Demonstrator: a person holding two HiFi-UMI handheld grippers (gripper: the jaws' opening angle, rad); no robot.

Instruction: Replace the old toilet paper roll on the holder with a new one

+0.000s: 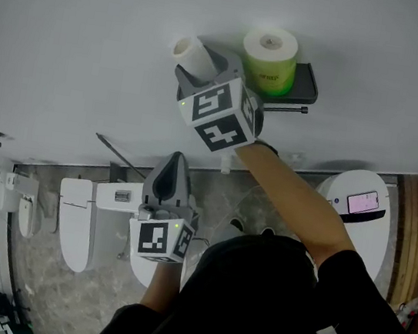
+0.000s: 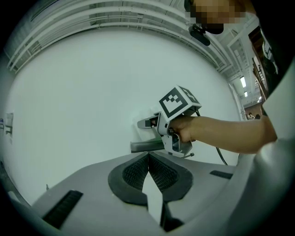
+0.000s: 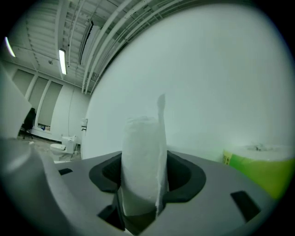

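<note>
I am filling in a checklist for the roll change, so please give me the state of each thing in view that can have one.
right gripper: shut on the old toilet paper roll.
old toilet paper roll: thin, off the holder, clamped between the jaws, loose tail sticking up.
new toilet paper roll: in green wrapper, upright on the holder's shelf.
holder rod: visible end bare.
left gripper: shut, empty.

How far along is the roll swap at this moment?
Done: the old roll is off the holder, whose bar looks bare. In hand: the right gripper is clamped on that thin roll, up by the wall. Left to do: get rid of it, then fit the green-wrapped new roll, which stands on the holder's shelf, onto the bar. The left gripper is shut and empty.
</note>
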